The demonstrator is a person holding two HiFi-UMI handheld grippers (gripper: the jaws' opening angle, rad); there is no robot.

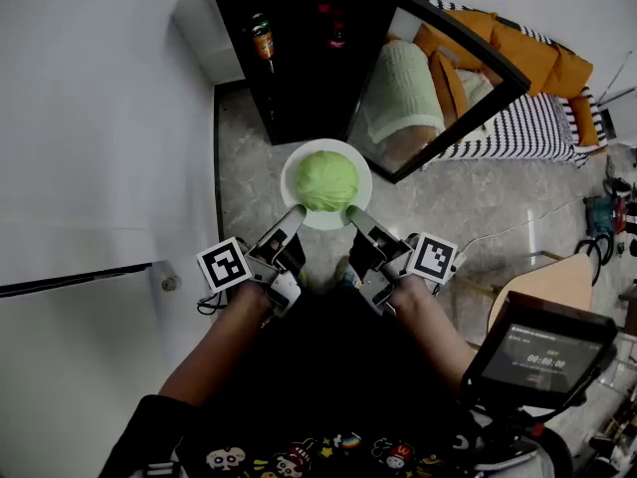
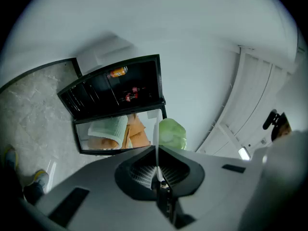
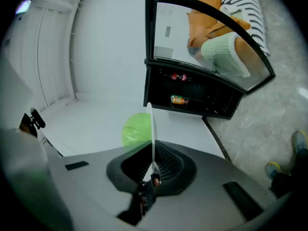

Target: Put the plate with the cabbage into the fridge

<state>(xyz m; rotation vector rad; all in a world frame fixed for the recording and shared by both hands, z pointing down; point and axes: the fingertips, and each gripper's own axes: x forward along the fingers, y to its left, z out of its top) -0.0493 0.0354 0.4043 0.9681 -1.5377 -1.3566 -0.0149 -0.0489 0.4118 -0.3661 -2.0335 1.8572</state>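
A white plate (image 1: pixel 295 166) carries a green cabbage (image 1: pixel 326 180) and hangs above the floor in front of the open black fridge (image 1: pixel 299 48). My left gripper (image 1: pixel 296 213) is shut on the plate's near left rim. On the near right rim my right gripper (image 1: pixel 353 214) is shut too. In the left gripper view the plate (image 2: pixel 156 143) shows edge-on between the jaws, with the cabbage (image 2: pixel 172 134) beyond it. The right gripper view also has the plate (image 3: pixel 152 134) edge-on, the cabbage (image 3: pixel 136 129) to its left and the fridge (image 3: pixel 192 97) ahead.
The fridge's glass door (image 1: pixel 448 78) stands swung open to the right. A bottle (image 1: pixel 262 38) and small items sit on the fridge shelves. A white wall (image 1: pixel 100 118) runs along the left. An orange and striped sofa (image 1: pixel 537 78) is at the far right, a wooden stool (image 1: pixel 542 287) nearer.
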